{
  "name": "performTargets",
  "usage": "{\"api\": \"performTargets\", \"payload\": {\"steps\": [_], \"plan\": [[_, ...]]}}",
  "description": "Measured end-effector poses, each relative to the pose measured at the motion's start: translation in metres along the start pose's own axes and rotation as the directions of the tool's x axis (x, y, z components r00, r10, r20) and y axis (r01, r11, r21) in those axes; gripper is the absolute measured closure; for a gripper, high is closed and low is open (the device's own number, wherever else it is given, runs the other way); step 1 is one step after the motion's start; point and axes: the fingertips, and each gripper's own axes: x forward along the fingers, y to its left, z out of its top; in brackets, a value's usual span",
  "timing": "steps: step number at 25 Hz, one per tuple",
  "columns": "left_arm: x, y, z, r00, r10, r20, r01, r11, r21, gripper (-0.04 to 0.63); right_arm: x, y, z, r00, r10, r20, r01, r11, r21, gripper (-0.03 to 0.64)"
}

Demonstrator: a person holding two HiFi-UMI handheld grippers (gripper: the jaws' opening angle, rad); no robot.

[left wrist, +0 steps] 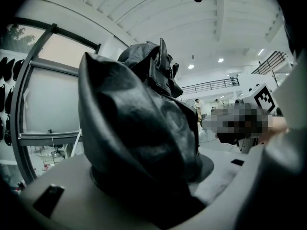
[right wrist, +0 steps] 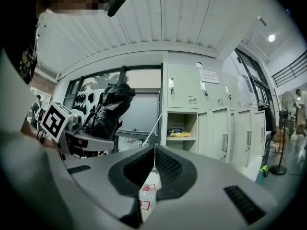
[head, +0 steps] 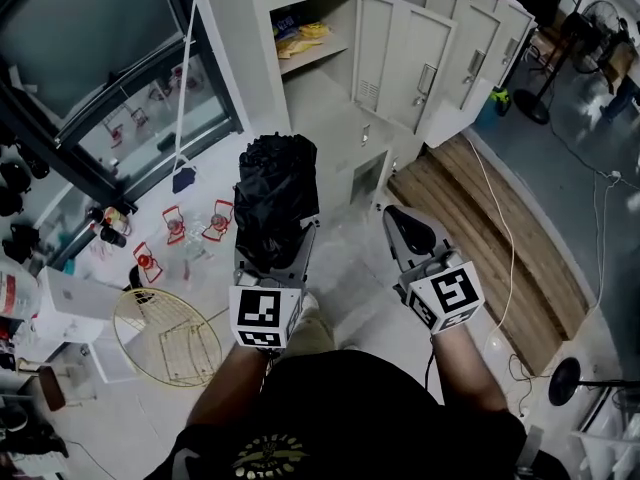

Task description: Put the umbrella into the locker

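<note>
The left gripper (head: 277,240) is clenched on a folded black umbrella (head: 277,180). Its two grey jaws press on the lower part of the crumpled bundle, and in the left gripper view the dark fabric fills the space between them. The umbrella's long axis follows the line of the jaws. One end sits deep in the grip and the free, bunched end sticks out beyond the fingertips, pointing away from the person toward the lockers (head: 400,58). It is held in the air, outside them and well short of any compartment.

The right gripper (head: 410,230) is beside it and apart from it. Its jaws are closed together and hold nothing.

Ahead, one locker stands with its door (head: 405,63) swung open. Yellow items (head: 300,38) lie on its upper shelf, and the space (head: 325,98) under that shelf is bare. A wooden platform (head: 490,238) lies on the floor to the right, and a round wire rack (head: 165,333) lies to the left.
</note>
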Motion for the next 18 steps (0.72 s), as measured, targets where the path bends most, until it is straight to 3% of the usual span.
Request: {"api": "performTargets", "payload": {"steps": [18], "plan": [[0.104, 0.049, -0.011, 0.998, -0.063, -0.030, 0.062, 0.998, -0.021, 0.330, 0.092, -0.055, 0.004, 0.999, -0.051, -0.015, 0.051, 0.998, -0.021, 0.587]]}}
